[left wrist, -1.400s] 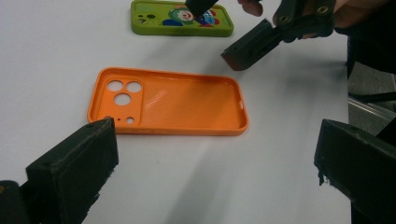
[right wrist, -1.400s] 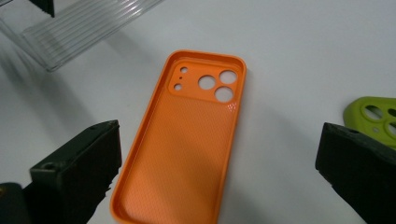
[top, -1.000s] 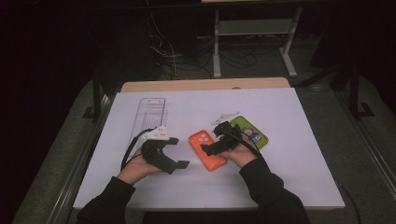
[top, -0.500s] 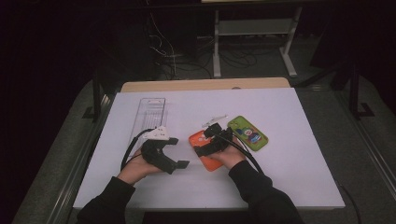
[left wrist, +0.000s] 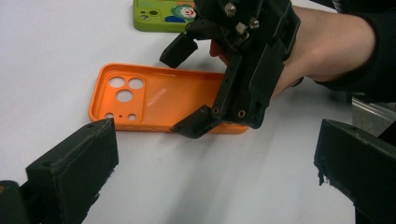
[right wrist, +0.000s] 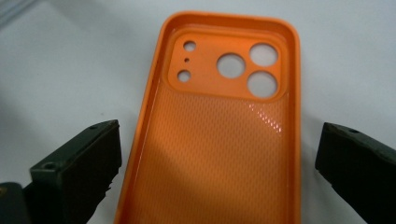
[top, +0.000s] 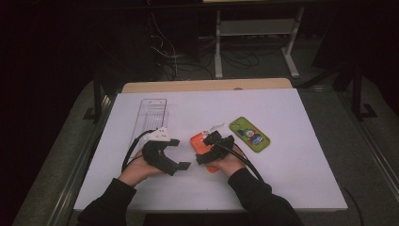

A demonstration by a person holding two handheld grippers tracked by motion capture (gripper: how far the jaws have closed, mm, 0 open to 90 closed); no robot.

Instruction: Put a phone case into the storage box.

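Observation:
An orange phone case (right wrist: 219, 130) lies inside-up on the white table (top: 291, 169), camera holes at its far end. My right gripper (right wrist: 219, 168) hovers open just above its lower half, one jaw outside each long edge and neither touching. In the high view the orange case (top: 198, 141) is partly hidden under the right gripper (top: 207, 149). My left gripper (top: 179, 153) is open and empty just left of it. In the left gripper view, its jaws (left wrist: 215, 186) point at the orange case (left wrist: 154, 100) and the right gripper (left wrist: 184, 88).
A green phone case with a clown picture (top: 250, 133) lies to the right of the orange one. A clear plastic tray (top: 151, 115) stands behind the left hand. A bare wooden strip (top: 207, 85) runs along the table's far edge.
The right gripper has moved left and a little nearer, off the green case and over the orange one. The left gripper has stayed in place.

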